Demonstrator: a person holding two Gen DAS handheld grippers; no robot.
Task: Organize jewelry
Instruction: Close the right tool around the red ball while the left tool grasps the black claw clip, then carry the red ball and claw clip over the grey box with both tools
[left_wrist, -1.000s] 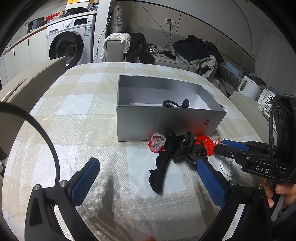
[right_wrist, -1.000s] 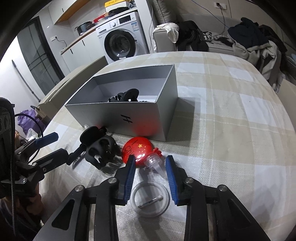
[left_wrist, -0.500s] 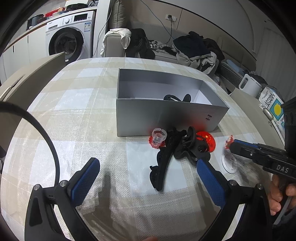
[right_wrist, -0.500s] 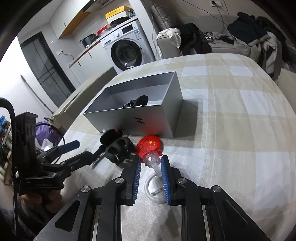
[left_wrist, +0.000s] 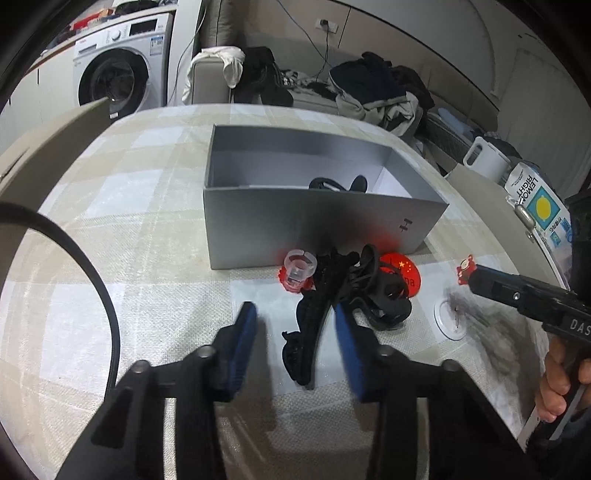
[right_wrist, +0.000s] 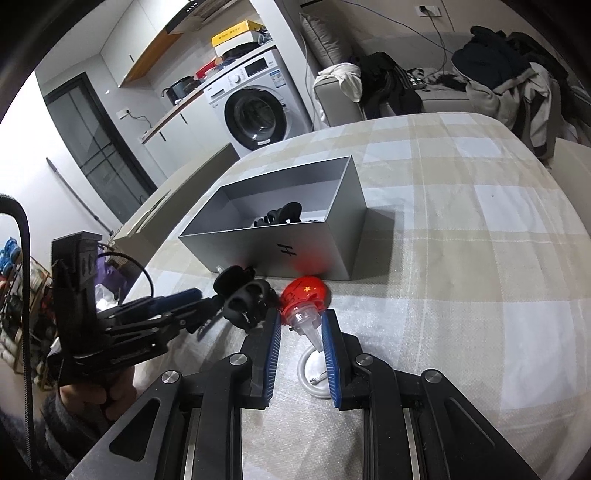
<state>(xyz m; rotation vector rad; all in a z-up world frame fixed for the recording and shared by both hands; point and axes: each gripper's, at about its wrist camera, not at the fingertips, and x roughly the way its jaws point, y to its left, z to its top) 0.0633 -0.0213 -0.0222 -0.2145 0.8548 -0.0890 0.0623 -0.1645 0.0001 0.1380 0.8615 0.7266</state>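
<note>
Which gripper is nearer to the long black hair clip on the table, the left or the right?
Left. The left gripper is closing around the long black hair clip; the right gripper holds a small red-and-clear piece further away.

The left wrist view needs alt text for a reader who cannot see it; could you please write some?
The left gripper is closing around a long black hair clip on a checked tablecloth, in front of an open grey box. Beside the clip lie a black claw clip and a red badge. At right, the right gripper holds a small red piece.
</note>
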